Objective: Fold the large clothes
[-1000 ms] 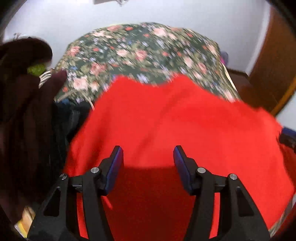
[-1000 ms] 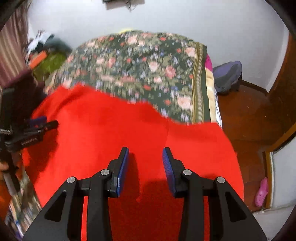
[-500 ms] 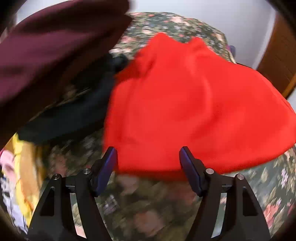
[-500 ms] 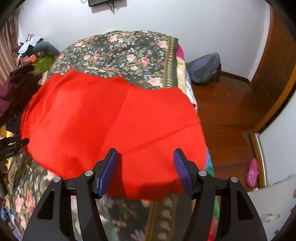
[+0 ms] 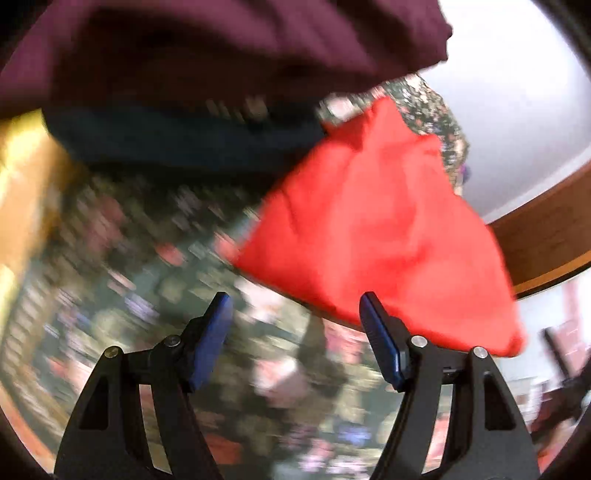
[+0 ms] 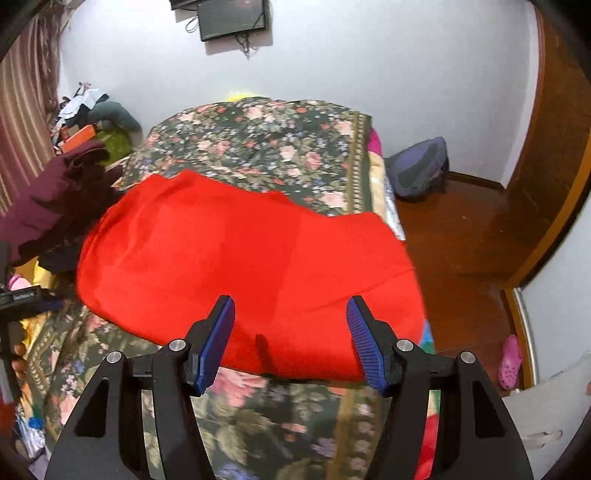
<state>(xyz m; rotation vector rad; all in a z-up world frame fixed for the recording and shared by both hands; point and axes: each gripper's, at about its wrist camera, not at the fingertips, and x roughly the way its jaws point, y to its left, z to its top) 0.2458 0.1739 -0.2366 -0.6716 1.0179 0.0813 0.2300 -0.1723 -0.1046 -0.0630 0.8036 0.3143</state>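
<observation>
A large red cloth (image 6: 240, 266) lies folded on the floral bedspread (image 6: 266, 147), its near edge close to the bed's right side. My right gripper (image 6: 290, 325) hangs open just above that near edge, nothing between its fingers. In the left wrist view the red cloth (image 5: 388, 229) sits to the right, blurred. My left gripper (image 5: 295, 321) is open over bare bedspread (image 5: 147, 295), its right finger beside the cloth's edge. Part of the left gripper (image 6: 18, 295) also shows at the left border of the right wrist view.
A pile of maroon clothes (image 6: 55, 192) and a dark garment (image 5: 177, 136) lie at the bed's left side. On the wooden floor to the right are a grey backpack (image 6: 421, 170) and a pink shoe (image 6: 511, 362). A screen (image 6: 231, 16) hangs on the far wall.
Both grippers' jaws have widened and drawn back off the red cloth. The left one swung left and rolled, so the maroon pile now fills its upper view. The cloth lies folded on the bed.
</observation>
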